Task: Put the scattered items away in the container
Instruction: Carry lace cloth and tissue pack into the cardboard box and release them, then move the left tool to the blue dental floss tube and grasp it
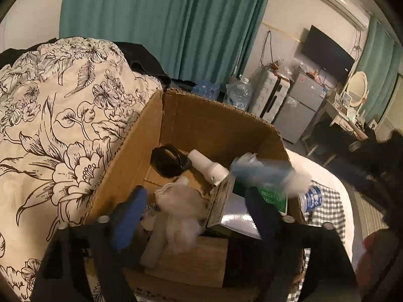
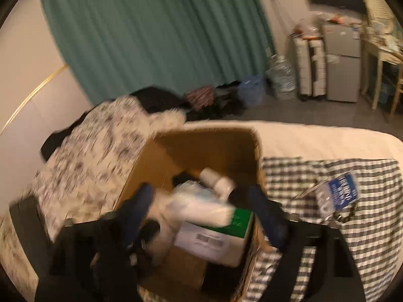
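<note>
Both tools, left tool (image 1: pixel 194 201) and right tool (image 2: pixel 204 209), hang spread wide and empty over the cardboard box (image 1: pixel 151 125) on the bed, so I'd lift clear, then grab the blue-labelled packet (image 2: pixel 340 191) on the checked cloth.

Open brown cardboard box (image 1: pixel 214 125), directly below your left tool (image 1: pixel 196 209): it holds a black ring-shaped item (image 1: pixel 167 161) at the far side, a white tube (image 1: pixel 209 167) lying slantwise, a pale plush toy (image 1: pixel 176 214) nearest the tool, and a green-and-white carton (image 1: pixel 234 214), tilted, with a blurred blue-white packet (image 1: pixel 264 173) above it.
</note>
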### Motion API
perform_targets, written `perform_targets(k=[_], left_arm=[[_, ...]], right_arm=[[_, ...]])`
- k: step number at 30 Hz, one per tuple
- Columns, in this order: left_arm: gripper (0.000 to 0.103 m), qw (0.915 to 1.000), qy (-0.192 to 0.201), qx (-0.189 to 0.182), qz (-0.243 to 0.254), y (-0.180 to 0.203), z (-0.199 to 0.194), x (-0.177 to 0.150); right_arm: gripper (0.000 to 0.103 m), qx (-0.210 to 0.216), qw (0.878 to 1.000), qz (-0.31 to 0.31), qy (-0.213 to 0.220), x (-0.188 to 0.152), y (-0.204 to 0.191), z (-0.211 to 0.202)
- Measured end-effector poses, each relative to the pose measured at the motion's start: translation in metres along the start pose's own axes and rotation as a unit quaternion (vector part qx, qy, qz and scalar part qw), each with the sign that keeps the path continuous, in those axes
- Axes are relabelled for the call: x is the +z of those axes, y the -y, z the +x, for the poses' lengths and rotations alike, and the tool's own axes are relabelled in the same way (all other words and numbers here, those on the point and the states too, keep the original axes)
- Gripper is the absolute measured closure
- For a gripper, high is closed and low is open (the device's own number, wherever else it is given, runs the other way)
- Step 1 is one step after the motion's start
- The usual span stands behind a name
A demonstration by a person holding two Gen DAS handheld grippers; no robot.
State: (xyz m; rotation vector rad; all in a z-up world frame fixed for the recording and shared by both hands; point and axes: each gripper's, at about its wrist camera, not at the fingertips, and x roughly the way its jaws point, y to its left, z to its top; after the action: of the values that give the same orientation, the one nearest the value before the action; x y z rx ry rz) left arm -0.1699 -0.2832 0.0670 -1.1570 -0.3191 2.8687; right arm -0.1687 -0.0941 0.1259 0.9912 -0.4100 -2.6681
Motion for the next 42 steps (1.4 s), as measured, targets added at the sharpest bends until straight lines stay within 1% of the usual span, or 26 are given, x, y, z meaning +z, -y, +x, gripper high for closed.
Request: perform_targets(k=[1, 2, 4, 5, 8, 11, 13, 17, 21, 23, 25, 26, 27, 29, 30, 32, 34, 36, 38, 40, 42], left_arm=[[0.011, 1.0, 0.002, 0.003, 0.002, 0.001, 0.0, 0.001], [0.009, 1.0, 0.005, 0.002, 0.002, 0.002, 0.0, 0.001], [0.006, 0.9999, 0.012, -0.008, 0.004, 0.007, -0.004, 0.0], [0.006, 0.9998, 0.015, -0.011, 0.006, 0.009, -0.005, 0.0], [0.003, 0.9993, 0.024, -0.024, 0.016, 0.024, -0.013, -0.001], [0.0, 0.9979, 0.035, -0.044, 0.033, 0.047, -0.023, -0.007], [0.0, 0.9962, 0.041, -0.058, 0.05, 0.065, -0.029, -0.013], [0.0, 0.9921, 0.042, -0.086, 0.08, 0.104, -0.035, -0.031], [0.0, 0.9857, 0.023, -0.125, 0.11, 0.147, -0.028, -0.058], [0.0, 0.9815, 0.008, -0.139, 0.131, 0.17, -0.017, -0.072], [0.0, 0.9781, -0.011, -0.146, 0.148, 0.193, -0.001, -0.085], [0.0, 0.9773, -0.017, -0.144, 0.154, 0.202, 0.007, -0.09], [0.0, 0.9786, -0.013, -0.126, 0.162, 0.211, 0.014, -0.095], [0.0, 0.9796, 0.009, -0.073, 0.187, 0.23, 0.025, -0.103], [0.0, 0.9779, 0.006, -0.067, 0.198, 0.238, 0.033, -0.105], [0.0, 0.9774, -0.019, -0.076, 0.196, 0.25, 0.047, -0.107], [0.0, 0.9811, -0.033, -0.083, 0.172, 0.257, 0.059, -0.109], [0.0, 0.9827, -0.043, -0.086, 0.158, 0.263, 0.074, -0.108], [0.0, 0.984, -0.057, -0.081, 0.148, 0.268, 0.087, -0.107], [0.0, 0.9871, -0.065, -0.074, 0.127, 0.268, 0.099, -0.103], [0.0, 0.9899, -0.073, -0.072, 0.098, 0.267, 0.109, -0.099]], right_arm=[[0.018, -0.001, 1.0, -0.001, 0.02, 0.001, 0.003, -0.006], [0.018, -0.004, 0.999, -0.005, 0.037, 0.002, 0.008, -0.013], [0.016, -0.033, 0.997, -0.012, 0.064, 0.004, 0.022, -0.027], [0.016, -0.048, 0.996, -0.011, 0.071, 0.005, 0.032, -0.033], [0.016, -0.076, 0.994, 0.013, 0.081, 0.006, 0.064, -0.051], [0.016, -0.098, 0.99, 0.052, 0.085, -0.003, 0.102, -0.07], [0.016, -0.108, 0.988, 0.069, 0.082, -0.011, 0.121, -0.08], [0.016, -0.132, 0.986, 0.066, 0.073, -0.031, 0.147, -0.098], [0.016, -0.152, 0.985, 0.052, 0.065, -0.048, 0.167, -0.112], [0.016, -0.156, 0.984, 0.052, 0.062, -0.056, 0.18, -0.119], [0.016, -0.155, 0.984, 0.06, 0.064, -0.064, 0.196, -0.126], [0.016, -0.154, 0.983, 0.067, 0.068, -0.068, 0.205, -0.129], [0.016, -0.152, 0.983, 0.076, 0.072, -0.071, 0.213, -0.131], [0.016, -0.151, 0.981, 0.099, 0.078, -0.076, 0.232, -0.131], [0.016, -0.151, 0.979, 0.109, 0.078, -0.078, 0.24, -0.13], [0.016, -0.148, 0.977, 0.126, 0.083, -0.082, 0.257, -0.127], [0.016, -0.148, 0.975, 0.14, 0.087, -0.085, 0.272, -0.124], [0.016, -0.146, 0.974, 0.147, 0.089, -0.086, 0.283, -0.119], [0.016, -0.136, 0.975, 0.154, 0.087, -0.089, 0.294, -0.112], [0.016, -0.121, 0.975, 0.167, 0.082, -0.089, 0.305, -0.103], [0.016, -0.125, 0.974, 0.169, 0.082, -0.088, 0.313, -0.095]])
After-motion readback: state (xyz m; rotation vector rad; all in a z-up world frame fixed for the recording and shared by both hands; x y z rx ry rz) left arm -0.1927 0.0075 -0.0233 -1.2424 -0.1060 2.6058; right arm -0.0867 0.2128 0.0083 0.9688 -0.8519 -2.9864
